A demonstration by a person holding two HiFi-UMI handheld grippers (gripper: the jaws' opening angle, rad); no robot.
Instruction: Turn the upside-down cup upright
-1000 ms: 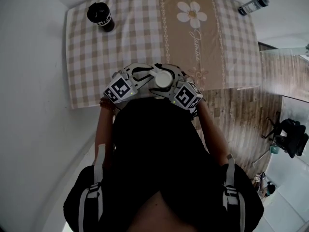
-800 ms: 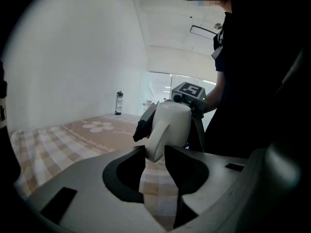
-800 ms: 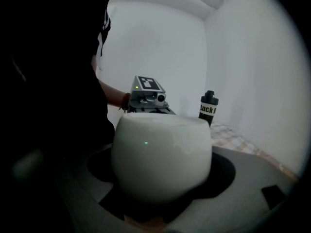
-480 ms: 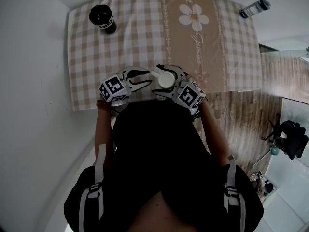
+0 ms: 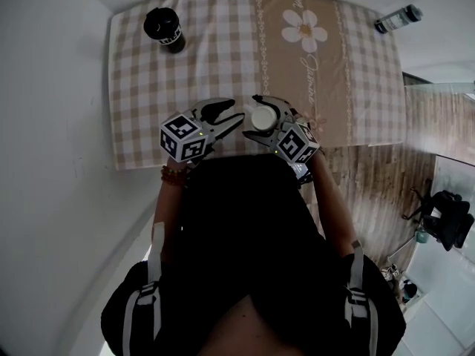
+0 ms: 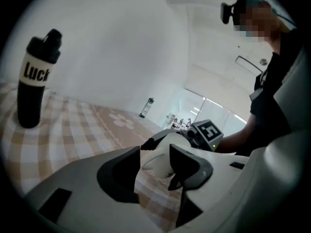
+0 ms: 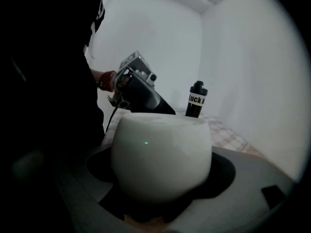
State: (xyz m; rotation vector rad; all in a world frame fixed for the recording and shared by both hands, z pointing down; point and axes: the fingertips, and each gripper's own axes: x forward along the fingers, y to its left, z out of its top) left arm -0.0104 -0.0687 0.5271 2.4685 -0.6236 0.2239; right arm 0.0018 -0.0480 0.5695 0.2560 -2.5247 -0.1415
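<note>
left claw (image 5: 234, 113) opened, backed off cup (image 5: 262, 117) | right claw (image 5: 253, 116) clamps it

head: steeply down over table (image 5: 223, 58) | gripper views: low, facing, share bottle (image 6: 34, 76)

Black top (image 5: 245, 228), grey shoulder straps (image 5: 141, 306), beaded bracelet (image 5: 172, 173).

Both forearms are extended side by side, the left gripper (image 5: 236, 113) with jaws just opening and nothing between them, the right gripper (image 5: 254, 117) clamped on the white cup (image 5: 263, 117).
</note>
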